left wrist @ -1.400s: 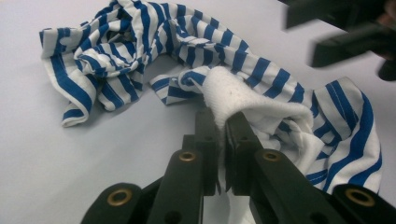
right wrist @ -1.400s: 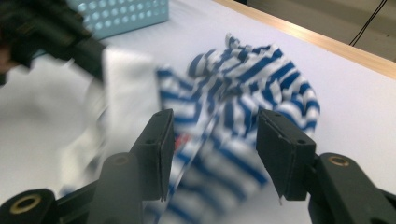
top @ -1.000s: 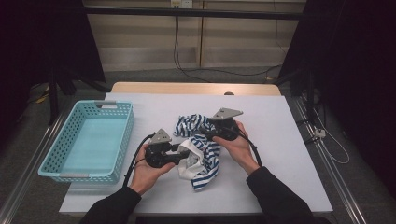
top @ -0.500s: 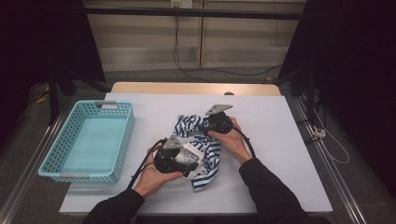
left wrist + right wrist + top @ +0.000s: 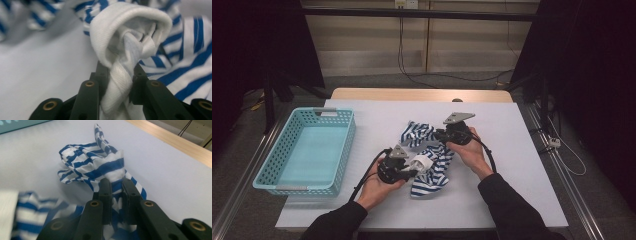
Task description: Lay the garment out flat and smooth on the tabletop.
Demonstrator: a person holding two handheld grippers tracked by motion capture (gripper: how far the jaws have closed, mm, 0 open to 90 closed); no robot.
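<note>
A crumpled blue-and-white striped garment (image 5: 432,176) lies in the middle of the white table (image 5: 522,165). My left gripper (image 5: 414,168) is at its near left side, and its jaws have just been closing. In the left gripper view the left gripper (image 5: 119,73) is shut on a twisted bunch of the garment's white ribbed edge (image 5: 125,17). My right gripper (image 5: 440,135) is at the garment's far side and has also just been closing. In the right gripper view the right gripper (image 5: 116,183) pinches a fold of the striped garment (image 5: 92,165).
A teal plastic basket (image 5: 346,142) stands at the table's left with nothing inside. A wooden strip (image 5: 422,94) runs along the far edge of the table. Cables hang behind it.
The left gripper's jaws opened wide half a second ago and now pinch the white ribbed edge. The right gripper's jaws have tightened on the striped fold. Both hands stayed nearly in place.
</note>
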